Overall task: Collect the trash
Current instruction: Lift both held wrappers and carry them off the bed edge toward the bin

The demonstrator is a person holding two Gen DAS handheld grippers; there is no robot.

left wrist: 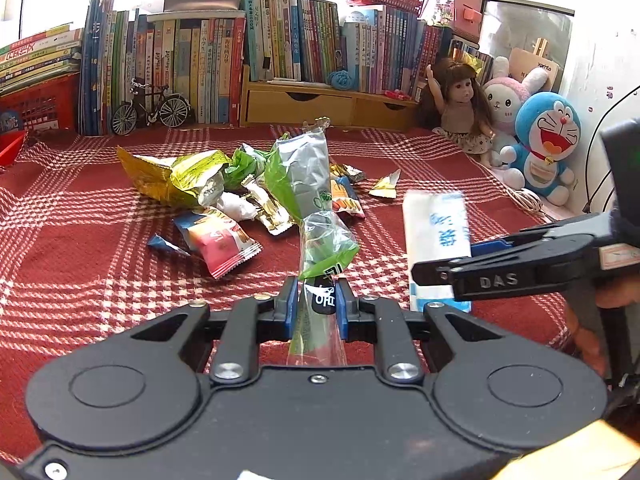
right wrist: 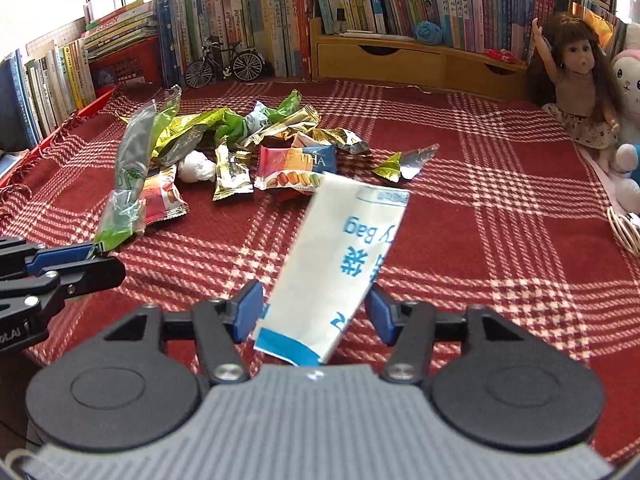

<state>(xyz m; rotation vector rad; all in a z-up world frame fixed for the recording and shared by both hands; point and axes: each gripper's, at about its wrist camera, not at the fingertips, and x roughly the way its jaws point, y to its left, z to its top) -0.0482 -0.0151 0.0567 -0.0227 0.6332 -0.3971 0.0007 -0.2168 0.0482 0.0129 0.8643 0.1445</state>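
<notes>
My left gripper (left wrist: 318,292) is shut on the lower end of a long green and clear wrapper (left wrist: 308,168), which stands up from its blue pads. The right wrist view shows the same wrapper (right wrist: 128,176) and left gripper (right wrist: 80,260) at the left edge. A white and blue paper bag (right wrist: 352,240) lies tilted between the fingers of my right gripper (right wrist: 314,308). Its jaws stand open, with small gaps between the pads and the bag's edges. From the left wrist view the bag (left wrist: 436,232) looks blurred beside the right gripper (left wrist: 448,260). A pile of snack wrappers (right wrist: 260,148) lies beyond on the red plaid cloth (right wrist: 480,200).
Rows of books (left wrist: 200,60) and a wooden drawer shelf (left wrist: 320,106) line the back. A model bicycle (left wrist: 150,106) stands before the books. A doll (left wrist: 460,100) and plush toys (left wrist: 544,140) sit at the right, with a white cable (right wrist: 624,232) near them. A red basket (left wrist: 40,104) is at the left.
</notes>
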